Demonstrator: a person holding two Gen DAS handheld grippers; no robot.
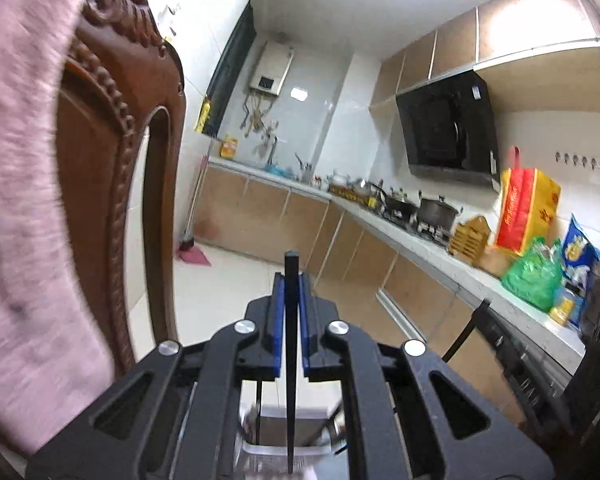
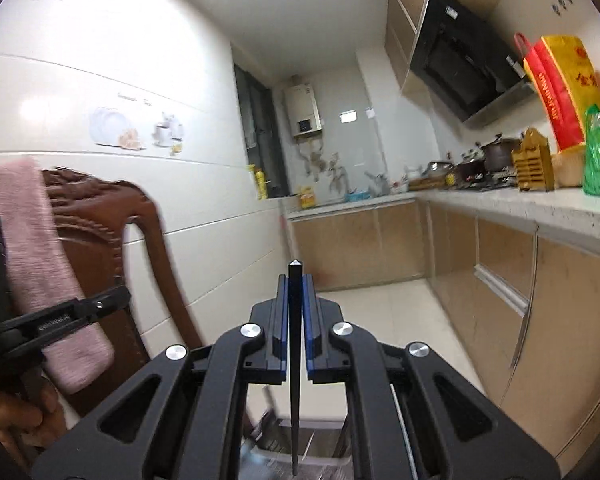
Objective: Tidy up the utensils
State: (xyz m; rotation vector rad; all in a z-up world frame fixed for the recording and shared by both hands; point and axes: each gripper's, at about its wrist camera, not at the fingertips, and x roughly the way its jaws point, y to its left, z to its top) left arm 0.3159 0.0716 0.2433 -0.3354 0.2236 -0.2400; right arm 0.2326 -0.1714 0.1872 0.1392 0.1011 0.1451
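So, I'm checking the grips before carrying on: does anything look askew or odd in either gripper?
Nothing stands out. The left gripper is shut on one black chopstick, held straight between its pads. The right gripper holds another chopstick the same way. Neither looks tilted or slipping.

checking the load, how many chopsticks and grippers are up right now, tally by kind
chopsticks: 2, a black one in the left gripper, chopstick, and a black one in the right gripper, chopstick
grippers: 2, both shut on a chopstick
total: 4
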